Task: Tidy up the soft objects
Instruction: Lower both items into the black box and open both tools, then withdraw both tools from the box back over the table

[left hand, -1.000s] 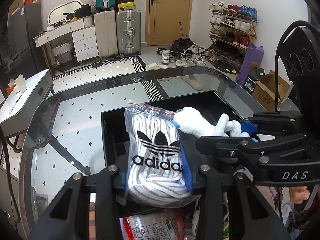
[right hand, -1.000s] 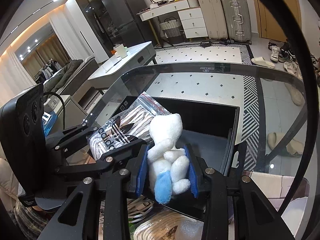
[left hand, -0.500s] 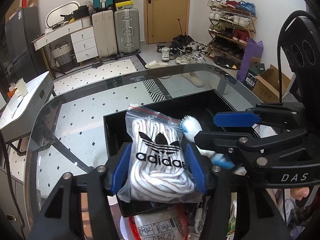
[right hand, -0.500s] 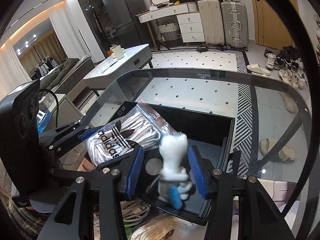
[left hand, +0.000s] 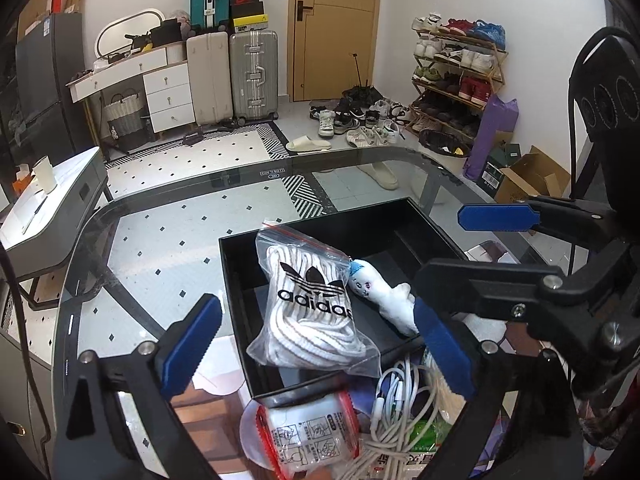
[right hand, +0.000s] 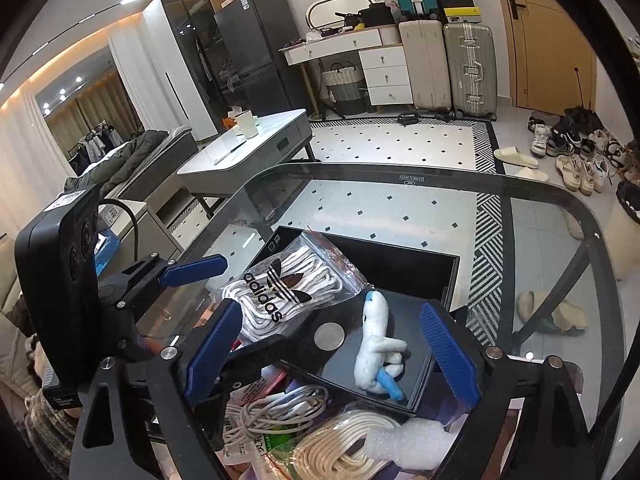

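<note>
A clear Adidas bag of white laces [left hand: 310,312] lies in the black box [left hand: 240,280] on the glass table. It also shows in the right wrist view [right hand: 280,294]. A small white plush toy with blue trim [left hand: 380,292] lies beside it in the box, also in the right wrist view [right hand: 378,346]. My left gripper [left hand: 320,348] is open and empty, just above the bag's near end. My right gripper [right hand: 332,348] is open and empty, above the plush.
Near the box's front edge lie a red-and-white packet [left hand: 308,436], coiled white cables [left hand: 396,400], a bag of cream cord [right hand: 344,444] and a green packet [left hand: 424,440]. The glass table's rim [right hand: 440,178] curves at the far side. The black box wall [right hand: 400,264] stands behind the objects.
Both grippers opened and pulled back toward me. The Adidas bag and the plush toy were let go and now lie in the black box.
</note>
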Demonstrator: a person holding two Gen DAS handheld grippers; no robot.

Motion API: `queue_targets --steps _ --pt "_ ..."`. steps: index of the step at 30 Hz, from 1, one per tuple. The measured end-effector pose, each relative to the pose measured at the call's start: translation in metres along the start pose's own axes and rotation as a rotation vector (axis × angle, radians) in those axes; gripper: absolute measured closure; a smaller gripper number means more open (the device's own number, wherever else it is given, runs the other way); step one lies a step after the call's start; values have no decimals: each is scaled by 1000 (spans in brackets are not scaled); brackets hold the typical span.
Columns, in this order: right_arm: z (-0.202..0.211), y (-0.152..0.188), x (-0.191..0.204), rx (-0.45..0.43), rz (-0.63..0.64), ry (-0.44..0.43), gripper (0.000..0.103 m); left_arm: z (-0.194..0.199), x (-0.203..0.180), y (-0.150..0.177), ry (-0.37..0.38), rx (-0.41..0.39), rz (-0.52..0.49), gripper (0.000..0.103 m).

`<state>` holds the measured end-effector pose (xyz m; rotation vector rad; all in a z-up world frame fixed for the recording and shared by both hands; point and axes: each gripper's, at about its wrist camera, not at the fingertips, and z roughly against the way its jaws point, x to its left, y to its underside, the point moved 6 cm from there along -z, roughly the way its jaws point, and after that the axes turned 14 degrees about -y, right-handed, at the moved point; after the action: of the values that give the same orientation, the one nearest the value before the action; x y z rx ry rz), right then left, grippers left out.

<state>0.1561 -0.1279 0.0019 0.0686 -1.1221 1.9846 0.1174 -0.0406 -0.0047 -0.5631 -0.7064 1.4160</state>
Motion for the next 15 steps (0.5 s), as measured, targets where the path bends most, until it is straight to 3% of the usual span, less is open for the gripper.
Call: queue_targets --steps 5,15 --pt "14 10 -3 -7 -12 20 5 8 6 6 6 6 25 0" --pt "38 35 -4 2 -26 38 4 24 14 21 -1 10 51 0"
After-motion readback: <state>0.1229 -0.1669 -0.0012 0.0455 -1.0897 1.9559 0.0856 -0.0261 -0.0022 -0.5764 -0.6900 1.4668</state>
